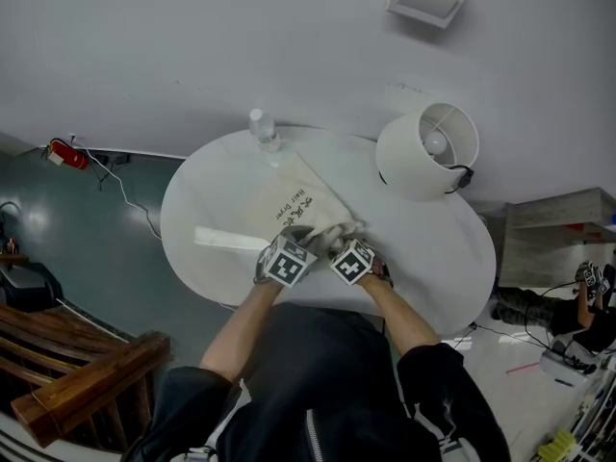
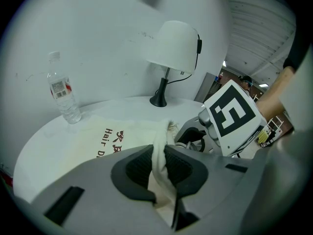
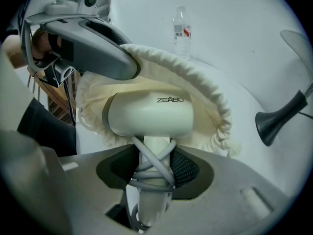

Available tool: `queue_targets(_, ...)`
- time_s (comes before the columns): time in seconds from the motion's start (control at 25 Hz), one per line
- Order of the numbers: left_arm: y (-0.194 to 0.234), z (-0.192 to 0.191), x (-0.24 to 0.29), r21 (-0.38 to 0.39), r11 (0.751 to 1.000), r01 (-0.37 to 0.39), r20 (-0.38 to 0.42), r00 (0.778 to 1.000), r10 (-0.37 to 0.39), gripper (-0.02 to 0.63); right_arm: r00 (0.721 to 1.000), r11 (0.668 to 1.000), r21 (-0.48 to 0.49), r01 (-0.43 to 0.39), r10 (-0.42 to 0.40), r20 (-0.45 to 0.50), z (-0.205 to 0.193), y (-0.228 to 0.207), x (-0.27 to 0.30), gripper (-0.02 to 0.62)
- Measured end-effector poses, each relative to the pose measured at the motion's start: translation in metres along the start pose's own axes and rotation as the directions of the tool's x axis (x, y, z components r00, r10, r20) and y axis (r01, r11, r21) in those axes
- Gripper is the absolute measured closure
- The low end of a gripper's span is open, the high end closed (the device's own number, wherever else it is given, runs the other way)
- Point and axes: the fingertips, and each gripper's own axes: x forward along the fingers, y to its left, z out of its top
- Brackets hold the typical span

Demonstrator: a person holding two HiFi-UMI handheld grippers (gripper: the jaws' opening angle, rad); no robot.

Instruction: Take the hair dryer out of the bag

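Note:
A cream drawstring bag (image 1: 289, 200) printed "Hair Dryer" lies on the round white table (image 1: 423, 258). My left gripper (image 2: 157, 168) is shut on a fold of the bag's rim (image 2: 159, 155) and holds the mouth open. In the right gripper view a cream hair dryer (image 3: 149, 114) lies in the bag's open mouth (image 3: 195, 77), its handle wrapped in grey cord. My right gripper (image 3: 152, 168) has that handle between its pads, which touch the cord on both sides. Both grippers (image 1: 318, 248) meet at the bag's near end in the head view.
A clear water bottle (image 1: 263, 128) stands at the table's far edge behind the bag. A white lamp (image 1: 428, 150) stands to the right, its black base (image 3: 274, 119) close to the bag. A flat white strip (image 1: 226, 239) lies left of the grippers. A wooden bench (image 1: 67, 364) sits on the floor at the left.

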Motion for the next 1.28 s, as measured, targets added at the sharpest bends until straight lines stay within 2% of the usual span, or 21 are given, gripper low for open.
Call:
queue_targets(0.96, -0.005, -0.004, 0.011, 0.016, 1.0, -0.003, -0.017, 1.0, 0.003, 0.551, 0.999, 0.994, 0.107, 0.025, -0.029, 0.031, -0.058, -0.003, -0.034, 0.402)
queue_targets(1.28, -0.012, 0.0, 0.004, 0.026, 1.0, -0.013, 0.026, 1.0, 0.012, 0.517, 0.996, 0.986, 0.166, 0.035, -0.048, 0.077, -0.075, -0.006, -0.049, 0.403)
